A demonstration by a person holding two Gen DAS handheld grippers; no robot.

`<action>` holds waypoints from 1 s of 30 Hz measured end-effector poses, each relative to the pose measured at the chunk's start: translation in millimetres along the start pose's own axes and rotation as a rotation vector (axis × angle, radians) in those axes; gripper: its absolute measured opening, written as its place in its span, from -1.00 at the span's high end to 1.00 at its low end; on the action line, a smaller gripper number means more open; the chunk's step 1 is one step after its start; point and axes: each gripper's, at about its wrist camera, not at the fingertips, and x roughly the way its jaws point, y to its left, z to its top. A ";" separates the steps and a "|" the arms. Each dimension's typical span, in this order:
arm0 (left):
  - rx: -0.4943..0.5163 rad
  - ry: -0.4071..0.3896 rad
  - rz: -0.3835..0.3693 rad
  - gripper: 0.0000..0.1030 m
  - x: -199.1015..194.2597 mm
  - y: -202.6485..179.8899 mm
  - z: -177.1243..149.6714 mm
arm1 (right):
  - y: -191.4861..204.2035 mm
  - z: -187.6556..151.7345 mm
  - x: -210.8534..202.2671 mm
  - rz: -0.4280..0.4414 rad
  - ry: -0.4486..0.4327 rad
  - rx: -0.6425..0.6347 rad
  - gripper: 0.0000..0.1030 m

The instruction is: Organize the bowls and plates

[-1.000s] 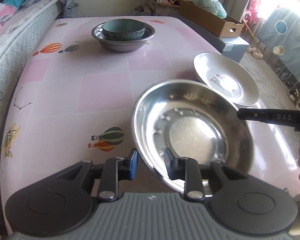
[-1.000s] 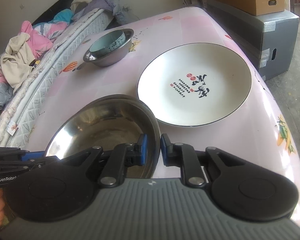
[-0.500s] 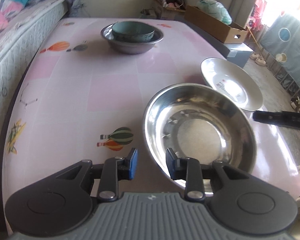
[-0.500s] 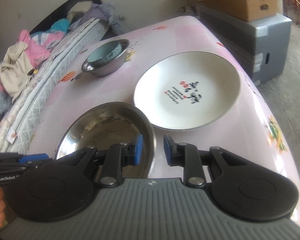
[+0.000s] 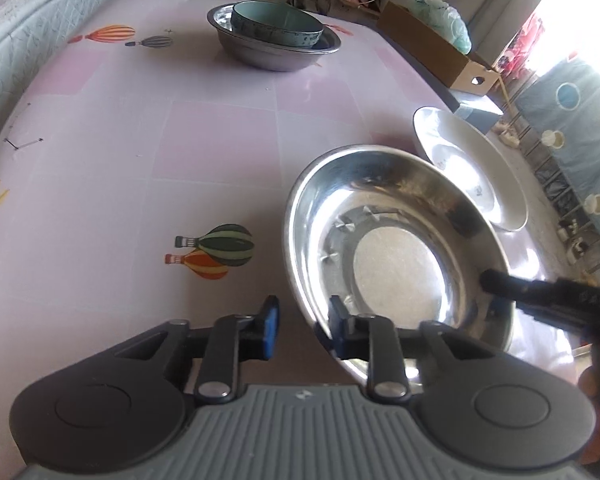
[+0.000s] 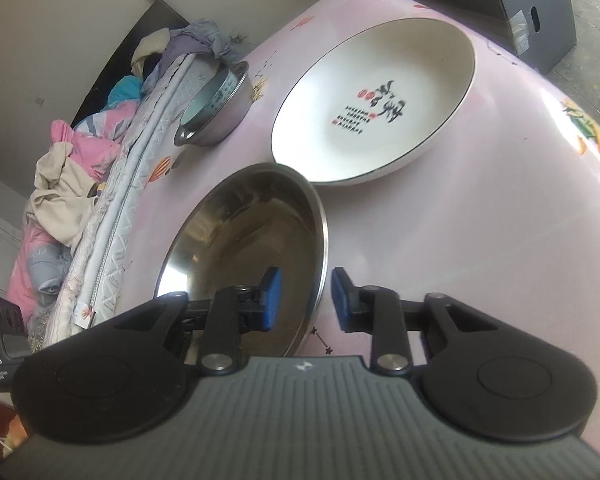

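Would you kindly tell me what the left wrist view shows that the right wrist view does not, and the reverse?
Only the left wrist view shows the cardboard box and the balloon prints on the cloth. Only the right wrist view shows the pile of clothes and the plate's printed characters. Both show the near steel bowl with each gripper straddling its rim, left gripper and right gripper, jaws closing; the white plate; and the far steel bowl holding a teal bowl.

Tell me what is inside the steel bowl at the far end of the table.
A pale blue-green bowl sits inside the far steel bowl, its rim rising above the steel rim. The steel bowl's bottom is covered by it, so anything beneath cannot be seen.
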 end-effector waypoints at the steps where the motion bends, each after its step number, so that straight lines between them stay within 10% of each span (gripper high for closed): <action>1: 0.001 -0.001 -0.012 0.70 0.3 0.6 0.8 | 1.5 -1.3 2.0 -0.013 -0.002 -0.006 0.65; 30: -0.076 -0.068 0.090 0.69 -3.0 63.5 39.7 | 68.7 44.4 89.1 -0.004 0.053 -0.144 0.74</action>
